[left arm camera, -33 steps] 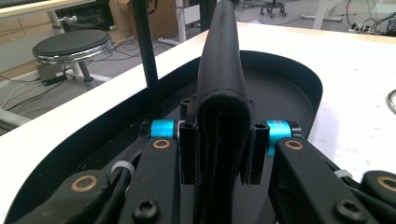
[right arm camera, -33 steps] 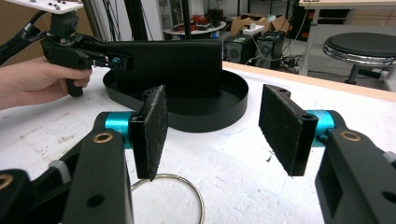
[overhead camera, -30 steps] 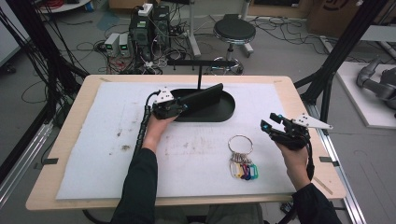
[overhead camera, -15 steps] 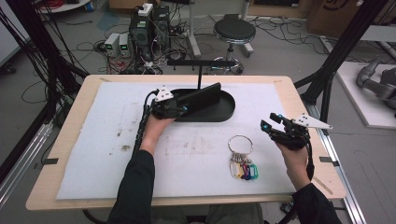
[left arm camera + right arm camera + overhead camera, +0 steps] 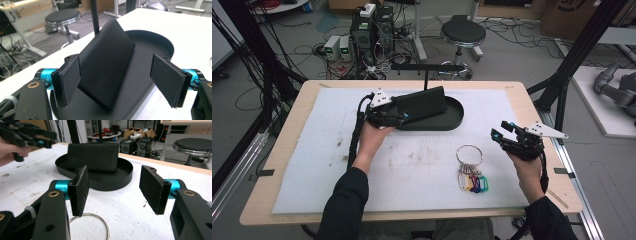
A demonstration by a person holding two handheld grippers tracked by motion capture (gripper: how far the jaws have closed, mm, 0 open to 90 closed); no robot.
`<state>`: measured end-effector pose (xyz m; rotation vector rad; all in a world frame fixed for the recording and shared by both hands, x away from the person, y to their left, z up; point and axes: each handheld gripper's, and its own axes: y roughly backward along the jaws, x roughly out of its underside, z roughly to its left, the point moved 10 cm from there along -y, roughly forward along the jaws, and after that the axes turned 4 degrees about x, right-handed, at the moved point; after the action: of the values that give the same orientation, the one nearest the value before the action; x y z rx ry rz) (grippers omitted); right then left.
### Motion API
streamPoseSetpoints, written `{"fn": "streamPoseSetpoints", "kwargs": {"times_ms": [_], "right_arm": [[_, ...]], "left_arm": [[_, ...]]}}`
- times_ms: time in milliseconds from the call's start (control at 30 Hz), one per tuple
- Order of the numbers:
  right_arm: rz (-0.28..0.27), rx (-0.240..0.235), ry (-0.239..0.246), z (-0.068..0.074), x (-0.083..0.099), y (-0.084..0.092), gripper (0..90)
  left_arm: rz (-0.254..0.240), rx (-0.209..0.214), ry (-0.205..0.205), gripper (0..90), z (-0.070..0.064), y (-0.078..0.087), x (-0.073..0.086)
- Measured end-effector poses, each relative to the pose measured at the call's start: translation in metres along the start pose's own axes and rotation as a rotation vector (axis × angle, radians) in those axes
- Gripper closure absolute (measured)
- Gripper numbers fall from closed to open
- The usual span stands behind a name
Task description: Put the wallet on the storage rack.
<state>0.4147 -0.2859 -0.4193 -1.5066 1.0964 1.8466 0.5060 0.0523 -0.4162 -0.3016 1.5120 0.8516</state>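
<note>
**Wallet leans in the tray as the left jaws let go**

A black wallet (image 5: pixel 419 103), flat and rectangular with a fine pebbled grain like leather, stands tilted in a shallow oval tray (image 5: pixel 451 121). The tray is matte black with a low upright rim, and it sits on a white foam mat (image 5: pixel 312 165) that covers a pale wooden table (image 5: pixel 294 107). The mat is rough and speckled with dark scuffs. In the left gripper view the wallet's lower edge rests on the tray floor and its upper edge leans toward a thin black post (image 5: pixel 94 15) behind.

The left gripper (image 5: pixel 117 82) is at the tray's left end. Its jaws have just been opening and now stand wide. The wallet lies between the two flat pads (image 5: pixel 71 77), which are black and faced with a felt-like layer. The right pad is plainly clear of the wallet; the left one is just beside it, and nothing is gripped.

The right gripper (image 5: pixel 115 192) hovers over the mat well to the right of the tray, its jaws wide apart and empty. Its pads are fuzzy and fraying at the edges.

A steel ring (image 5: pixel 469 154) with a bunch of coloured plastic tags (image 5: pixel 472 182) lies flat on the mat between the two hands, near the right gripper.
</note>
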Motion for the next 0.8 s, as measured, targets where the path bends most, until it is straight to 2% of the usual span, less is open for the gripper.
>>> {"fn": "streamPoseSetpoints", "kwargs": {"times_ms": [100, 133, 200, 333, 467, 567, 667, 733, 800], "right_arm": [[-0.001, 0.001, 0.001, 0.0, 0.0, 0.0, 40.9], [0.0, 0.0, -0.001, 0.0, 0.0, 0.001, 40.5], [0.001, -0.002, -0.001, 0.001, 0.0, 0.001, 40.2], [0.015, -0.004, 0.003, 0.001, 0.002, 0.0, 38.6], [0.022, -0.008, 0.006, 0.001, 0.004, 0.002, 36.9], [0.021, -0.009, 0.006, 0.0, 0.004, 0.003, 35.1], [0.02, -0.008, 0.008, 0.0, 0.004, 0.006, 33.6], [0.023, -0.008, 0.013, 0.001, 0.005, 0.007, 32.5], [0.028, -0.016, 0.027, 0.003, 0.005, 0.009, 32.6]], "left_arm": [[-0.012, 0.008, -0.01, 26.1, -0.009, 0.016, -0.004], [-0.01, 0.008, -0.01, 29.5, -0.011, 0.02, -0.004], [0.006, 0.013, -0.013, 30.1, -0.017, 0.028, -0.003], [0.003, 0.014, 0.002, 29.6, -0.026, 0.047, 0.002], [-0.021, 0.062, 0.083, 29.5, -0.036, 0.068, 0.013], [-0.043, 0.069, 0.12, 29.0, -0.041, 0.084, 0.025], [-0.051, 0.052, 0.123, 28.7, -0.045, 0.098, 0.039], [-0.067, 0.069, 0.135, 31.6, -0.049, 0.106, 0.048], [-0.079, 0.069, 0.119, 34.4, -0.053, 0.112, 0.055]]}}
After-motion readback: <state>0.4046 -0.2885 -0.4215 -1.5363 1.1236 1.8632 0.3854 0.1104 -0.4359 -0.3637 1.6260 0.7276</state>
